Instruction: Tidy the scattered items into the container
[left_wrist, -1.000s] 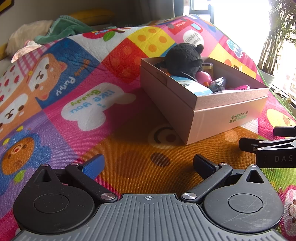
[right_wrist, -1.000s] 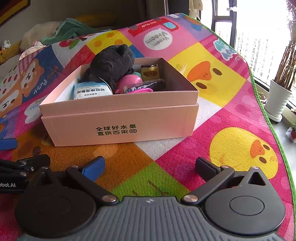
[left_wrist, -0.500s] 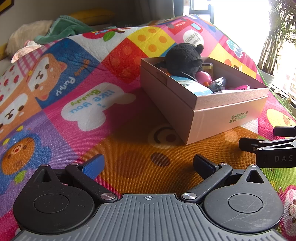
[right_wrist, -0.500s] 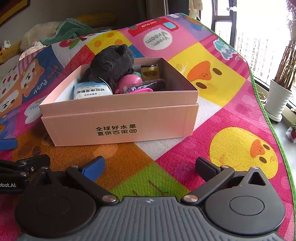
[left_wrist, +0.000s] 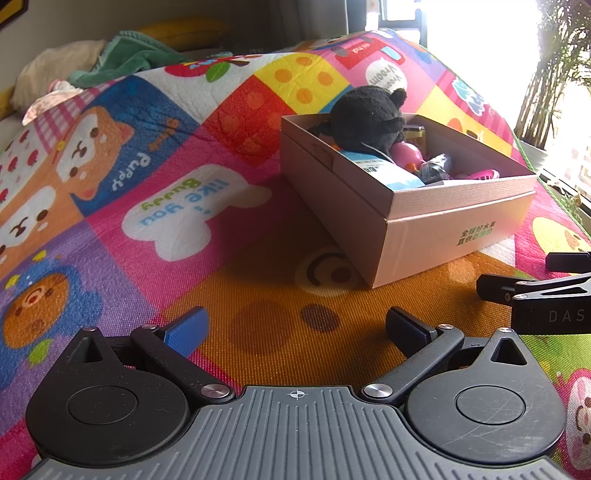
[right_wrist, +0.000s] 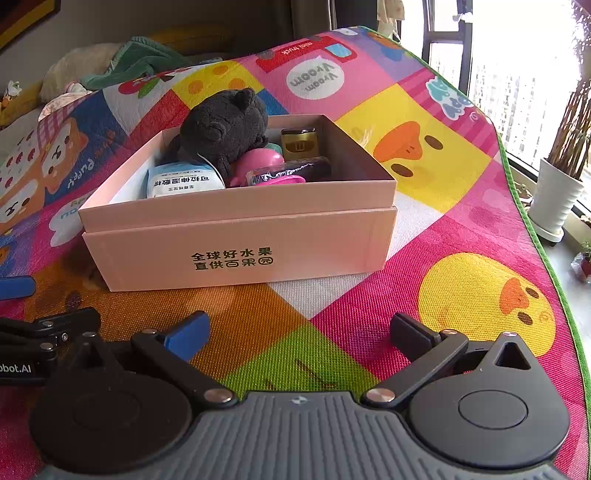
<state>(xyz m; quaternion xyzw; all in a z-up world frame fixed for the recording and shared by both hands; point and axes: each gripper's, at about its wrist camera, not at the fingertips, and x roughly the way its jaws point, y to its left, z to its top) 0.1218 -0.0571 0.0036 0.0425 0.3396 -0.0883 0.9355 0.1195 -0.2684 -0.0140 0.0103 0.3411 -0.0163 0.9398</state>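
Note:
A pink cardboard box (right_wrist: 236, 254) (left_wrist: 436, 236) sits on the colourful play mat. Inside lie a black plush toy (right_wrist: 225, 129) (left_wrist: 365, 118), a white-and-blue wipes pack (right_wrist: 183, 181) (left_wrist: 384, 171), a pink round toy (right_wrist: 258, 164), a gold box (right_wrist: 299, 144) and a dark wrapped item (right_wrist: 295, 170). My left gripper (left_wrist: 295, 328) hovers open and empty over the orange patch, short of the box's near-left corner. My right gripper (right_wrist: 301, 334) is open and empty in front of the box's long printed side. Each gripper's fingers show at the other view's edge.
The play mat (left_wrist: 184, 206) covers the whole surface and drops away at its green right border (right_wrist: 543, 258). A white plant pot (right_wrist: 557, 199) stands on the floor by the window. Green cloth (left_wrist: 129, 59) and pillows lie at the far back.

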